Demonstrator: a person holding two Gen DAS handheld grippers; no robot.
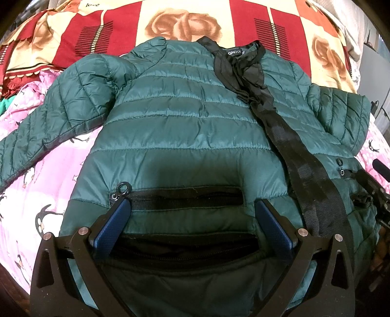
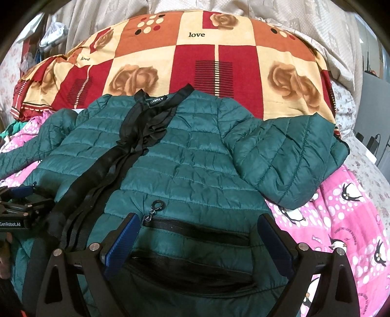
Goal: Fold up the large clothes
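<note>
A dark green quilted jacket (image 1: 185,117) (image 2: 185,161) lies front up on the bed, collar far, hem near me. Its black zipper placket (image 1: 302,175) (image 2: 126,146) runs down the middle. One sleeve (image 1: 61,97) stretches out left; the other sleeve (image 2: 287,156) lies bent at the right. My left gripper (image 1: 192,203) is open, its blue pads straddling a zipped pocket (image 1: 180,197) near the hem. My right gripper (image 2: 198,218) is also open, over the other pocket (image 2: 195,229). Each gripper shows at the edge of the other's view: the right gripper (image 1: 375,195), the left gripper (image 2: 19,202).
A red and cream rose-patterned blanket (image 1: 185,24) (image 2: 195,61) lies beyond the collar. Under the jacket is a pink penguin sheet (image 1: 29,175) (image 2: 341,219). A pale curtain (image 2: 97,14) hangs behind the bed; grey furniture (image 2: 373,109) stands at the right.
</note>
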